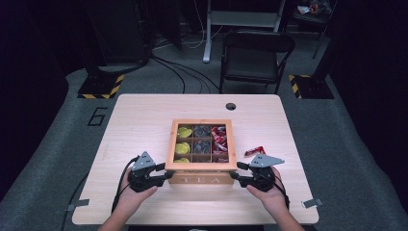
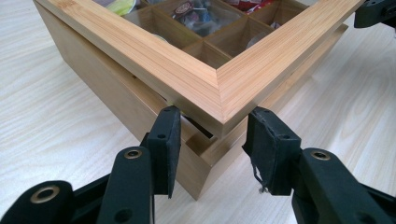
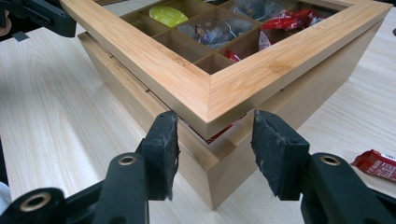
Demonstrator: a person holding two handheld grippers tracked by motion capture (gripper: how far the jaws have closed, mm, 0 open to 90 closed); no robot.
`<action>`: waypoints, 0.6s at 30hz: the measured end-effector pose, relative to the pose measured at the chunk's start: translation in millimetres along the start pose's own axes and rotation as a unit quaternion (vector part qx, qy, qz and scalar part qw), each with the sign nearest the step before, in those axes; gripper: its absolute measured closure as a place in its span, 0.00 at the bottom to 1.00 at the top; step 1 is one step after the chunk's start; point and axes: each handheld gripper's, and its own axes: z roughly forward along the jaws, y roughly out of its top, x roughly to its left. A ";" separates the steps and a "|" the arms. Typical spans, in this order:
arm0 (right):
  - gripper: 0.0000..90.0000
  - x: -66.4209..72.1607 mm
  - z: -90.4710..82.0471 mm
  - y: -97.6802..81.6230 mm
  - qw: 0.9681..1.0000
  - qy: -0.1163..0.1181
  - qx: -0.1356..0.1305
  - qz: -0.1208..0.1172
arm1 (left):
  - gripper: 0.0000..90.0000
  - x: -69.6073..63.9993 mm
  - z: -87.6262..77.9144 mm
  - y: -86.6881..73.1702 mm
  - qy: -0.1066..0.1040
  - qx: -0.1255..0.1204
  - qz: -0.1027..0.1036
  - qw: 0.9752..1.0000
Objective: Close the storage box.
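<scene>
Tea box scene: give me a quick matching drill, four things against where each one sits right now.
Things:
1. left gripper
2. right gripper
3. loose red packet
4. yellow packets

Places:
A. on the table, right of the tea box
B. at the box's front right corner
C. in the box's left column of compartments
D. at the box's front left corner

Pairs: 1-D, 2-B, 3-A, 4-C

We note two matching handheld units, the left gripper (image 1: 166,174) and the right gripper (image 1: 235,172): black bodies, each topped by a grey three-cornered plate and trailing a black cable. Their jaws carry worn black pads (image 3: 164,151) and brass-ringed screw holes. The forearms are bare.
</scene>
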 end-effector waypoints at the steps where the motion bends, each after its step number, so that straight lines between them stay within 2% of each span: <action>1: 0.56 0.0 0.0 0.0 1.000 0.000 0.000 0.000 | 0.62 -0.7 0.7 -0.5 0.006 -0.004 0.001 1.000; 4: 0.56 -0.1 -0.1 0.4 1.000 -0.004 0.003 -0.011 | 0.61 -1.7 -0.4 -0.6 0.008 -0.003 0.002 1.000; 8: 0.52 -3.8 -1.4 -0.2 1.000 -0.004 0.013 -0.003 | 0.56 -0.5 -2.3 -1.2 0.006 0.003 0.008 1.000; 9: 0.51 -5.4 -1.0 -1.8 1.000 -0.002 0.025 -0.006 | 0.55 1.7 -5.2 -1.4 0.003 -0.005 0.002 1.000; 11: 0.50 -5.6 -0.7 -2.7 0.999 0.003 0.033 -0.007 | 0.55 2.5 -6.4 -1.0 0.005 -0.008 0.002 1.000; 14: 0.51 -8.5 -7.4 -0.3 1.000 0.006 0.007 0.006 | 0.53 4.8 -9.0 -0.3 0.004 -0.013 -0.003 1.000; 15: 0.51 -12.6 -13.6 -0.5 1.000 0.006 -0.005 0.019 | 0.53 6.0 -10.2 0.0 0.007 -0.016 -0.005 1.000; 18: 0.50 -17.1 -17.3 -2.5 1.000 -0.002 -0.011 0.028 | 0.52 7.5 -10.7 0.2 0.011 -0.019 -0.009 1.000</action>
